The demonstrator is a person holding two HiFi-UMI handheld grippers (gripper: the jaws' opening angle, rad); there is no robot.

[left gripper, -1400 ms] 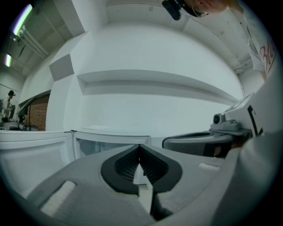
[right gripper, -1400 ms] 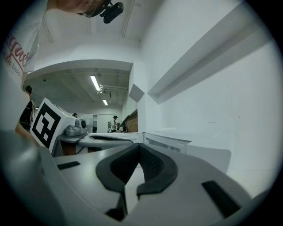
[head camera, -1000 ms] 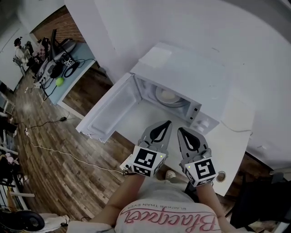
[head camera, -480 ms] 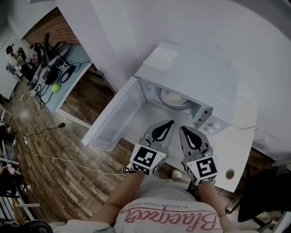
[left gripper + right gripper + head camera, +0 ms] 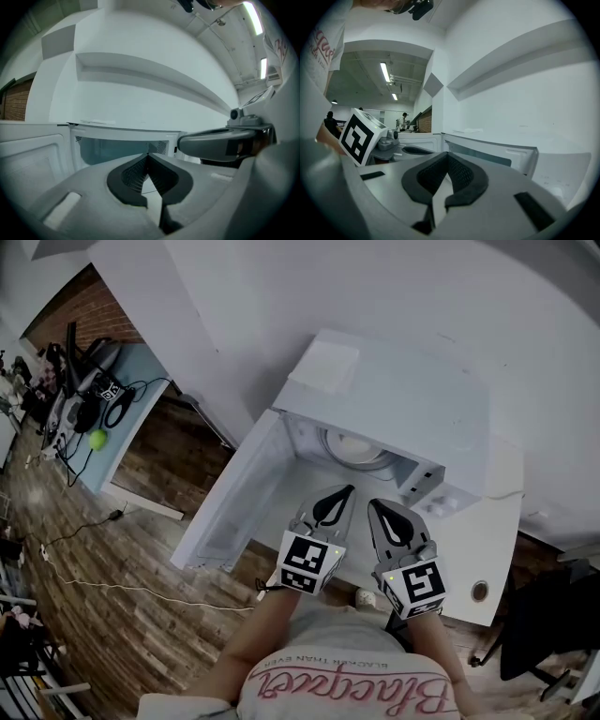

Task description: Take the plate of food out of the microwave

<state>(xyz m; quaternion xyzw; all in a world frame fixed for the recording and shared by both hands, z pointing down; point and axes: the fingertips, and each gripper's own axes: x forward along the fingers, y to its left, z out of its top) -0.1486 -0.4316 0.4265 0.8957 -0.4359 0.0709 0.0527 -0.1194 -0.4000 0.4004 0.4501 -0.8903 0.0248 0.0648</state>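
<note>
Closed and empty, left gripper [image 5: 345,490] and right gripper [image 5: 373,505] are being edged nearer the open microwave [image 5: 398,395], plate [image 5: 356,442] at 12 o'clock.

Plate [image 5: 353,441] inside microwave [image 5: 394,390] on table [image 5: 495,542]

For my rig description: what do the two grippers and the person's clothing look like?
Both the left gripper and right gripper are grey, leaf-shaped, with black ribbed pads. Each carries a white cube with black square markers. The person wears a white shirt with pinkish script.
</note>
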